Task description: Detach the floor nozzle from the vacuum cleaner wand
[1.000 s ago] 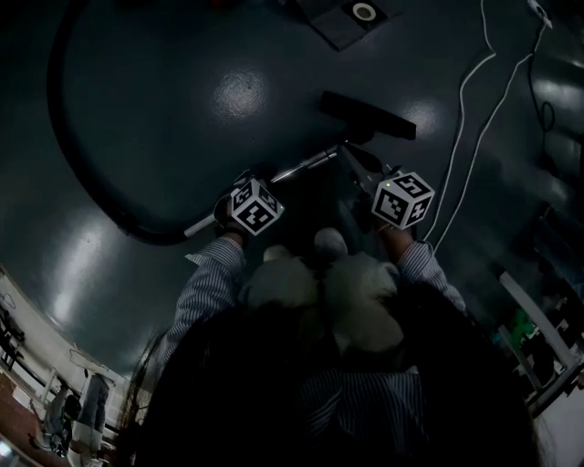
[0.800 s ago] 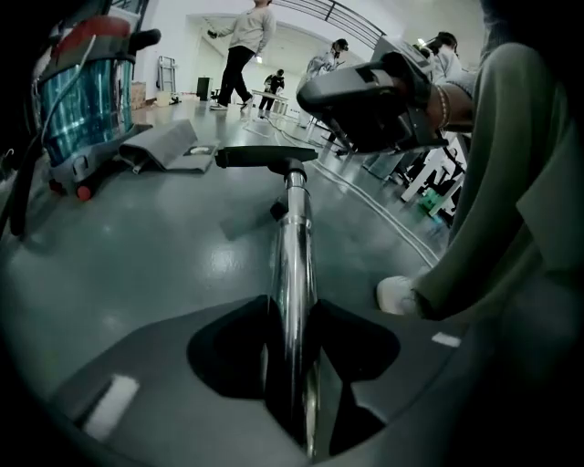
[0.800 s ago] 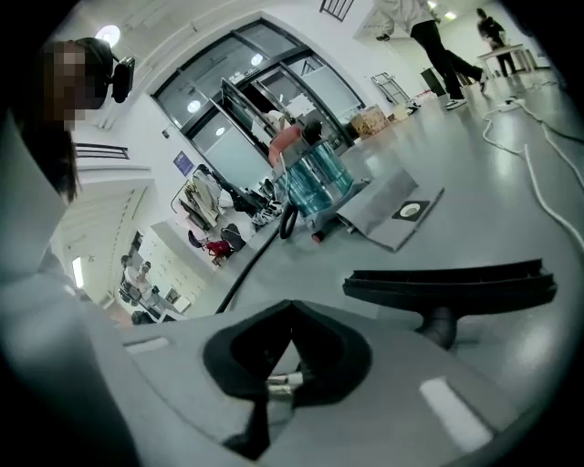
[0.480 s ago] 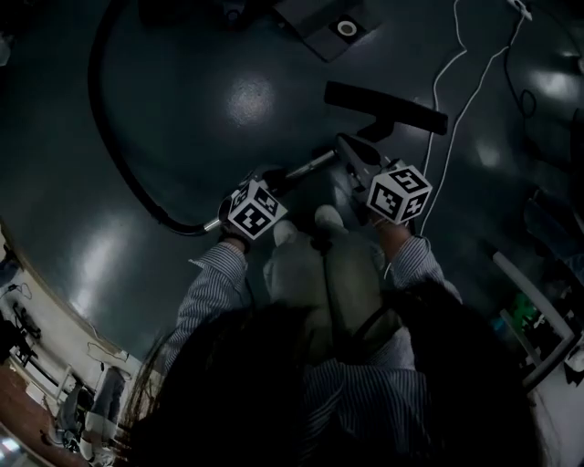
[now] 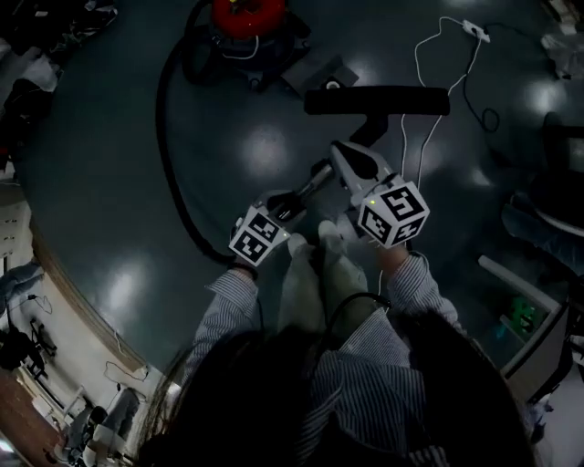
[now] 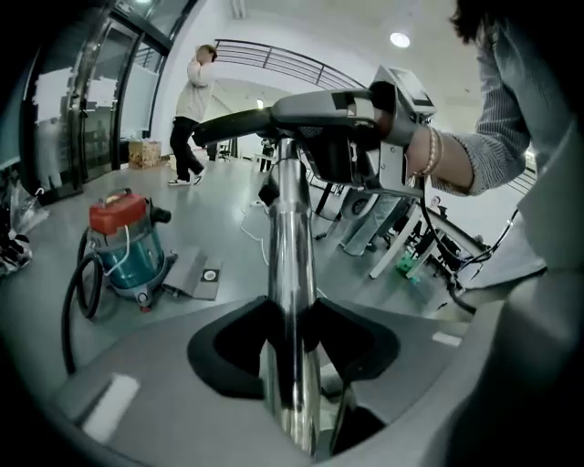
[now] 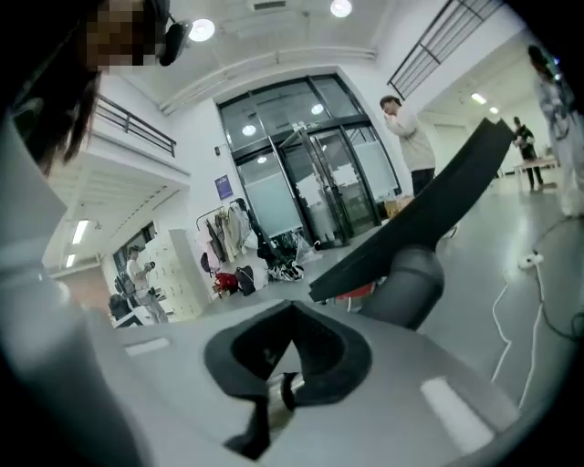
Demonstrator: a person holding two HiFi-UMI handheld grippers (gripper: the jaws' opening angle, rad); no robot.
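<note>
1. Since a second ago the person has stood up. The wand (image 5: pixel 308 185) and nozzle (image 5: pixel 376 100) have come up off the floor, carried by both grippers.
2. The nozzle still sits on the wand's end, tilted in the air, so detaching is probably next.
3. Left gripper (image 6: pixel 290 365): jaws clamped around the chrome wand.
4. Right gripper (image 7: pixel 285 382): jaws pressed together beside the nozzle's neck. A metal sliver shows between them, but it is unclear whether they grip it.

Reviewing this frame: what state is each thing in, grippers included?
floor nozzle: attached to the wand, off the floor.
wand: clamped in the left gripper.
left gripper: closed on the wand.
right gripper: jaws shut, by the nozzle's neck.
vacuum cleaner: upright on the floor.
hose: trailing across the floor from the vacuum cleaner.
</note>
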